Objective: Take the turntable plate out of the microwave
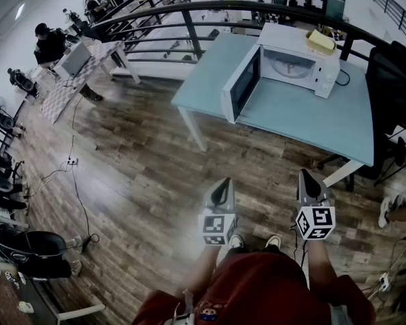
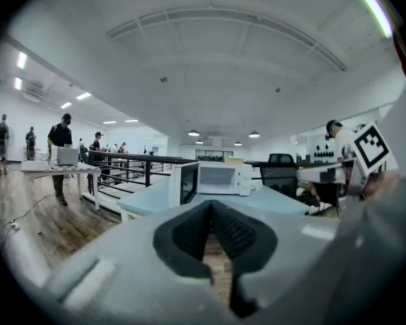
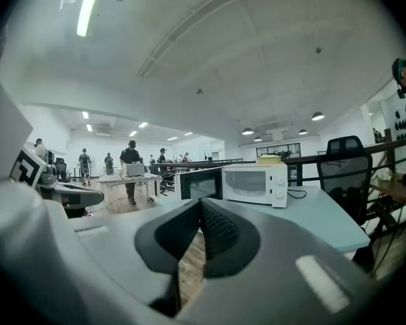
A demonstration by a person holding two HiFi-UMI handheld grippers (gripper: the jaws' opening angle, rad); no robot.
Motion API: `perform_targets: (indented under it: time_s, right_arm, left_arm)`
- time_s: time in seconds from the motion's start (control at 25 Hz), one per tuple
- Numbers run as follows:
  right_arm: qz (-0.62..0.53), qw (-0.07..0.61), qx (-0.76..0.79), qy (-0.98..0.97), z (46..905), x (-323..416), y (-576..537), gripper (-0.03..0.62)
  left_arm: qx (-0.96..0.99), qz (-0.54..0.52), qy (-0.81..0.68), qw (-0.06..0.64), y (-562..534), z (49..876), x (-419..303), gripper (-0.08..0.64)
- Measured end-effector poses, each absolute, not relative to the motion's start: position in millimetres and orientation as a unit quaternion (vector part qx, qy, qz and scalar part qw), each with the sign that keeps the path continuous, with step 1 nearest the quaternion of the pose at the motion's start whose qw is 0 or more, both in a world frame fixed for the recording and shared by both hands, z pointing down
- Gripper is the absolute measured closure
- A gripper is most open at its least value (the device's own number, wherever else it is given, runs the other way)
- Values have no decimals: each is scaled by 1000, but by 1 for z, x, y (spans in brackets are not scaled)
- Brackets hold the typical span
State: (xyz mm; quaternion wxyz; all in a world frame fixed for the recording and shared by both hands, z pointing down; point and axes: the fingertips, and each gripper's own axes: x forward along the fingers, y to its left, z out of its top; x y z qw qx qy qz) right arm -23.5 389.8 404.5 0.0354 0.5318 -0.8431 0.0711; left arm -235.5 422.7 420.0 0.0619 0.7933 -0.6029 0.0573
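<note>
A white microwave (image 1: pixel 294 63) stands on a pale blue table (image 1: pixel 291 114) with its door (image 1: pixel 241 83) swung open to the left. The round turntable plate (image 1: pixel 286 65) lies inside its cavity. The microwave also shows in the left gripper view (image 2: pixel 216 179) and the right gripper view (image 3: pixel 247 183), some way ahead. My left gripper (image 1: pixel 222 183) and right gripper (image 1: pixel 306 177) are held over the wooden floor, well short of the table, both shut with nothing between the pads. In their own views the left gripper (image 2: pixel 210 206) and right gripper (image 3: pixel 200 204) have tips touching.
A yellow object (image 1: pixel 321 40) lies on top of the microwave. A black office chair (image 1: pixel 392 80) stands right of the table. A dark railing (image 1: pixel 189 19) runs behind it. People work at another table (image 1: pixel 81 70) at the far left. Cables (image 1: pixel 71 161) trail on the floor.
</note>
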Motion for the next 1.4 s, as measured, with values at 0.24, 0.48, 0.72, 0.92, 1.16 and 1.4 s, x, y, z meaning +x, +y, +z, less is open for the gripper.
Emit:
perform_targets:
  time_s: [0.24,0.48,0.72,0.92,1.16,1.4]
  right_arm:
    - [77,34,534,-841,409,1,383,591]
    - [63,37,539,-839,411,23,376,591]
    - [68,25,541,-838,419,51,370,591]
    - [77,24,542,-837,423,80,365,591]
    - [83,29,547,-833,433,131,352,591]
    - [96,26,549,-830,449,162,344,592]
  left_arm:
    - [792,67,-603,63,413,423,-210,561]
    - [797,75,-597,60,403,423,-184,561]
    - [799,86,-593,56,395,426,-155,561]
    - [798,94,-592,55,389,429,-127,561]
    - [795,99,-595,61,376,439,-89,561]
    - [787,109,-604,64,367,448,-65,561]
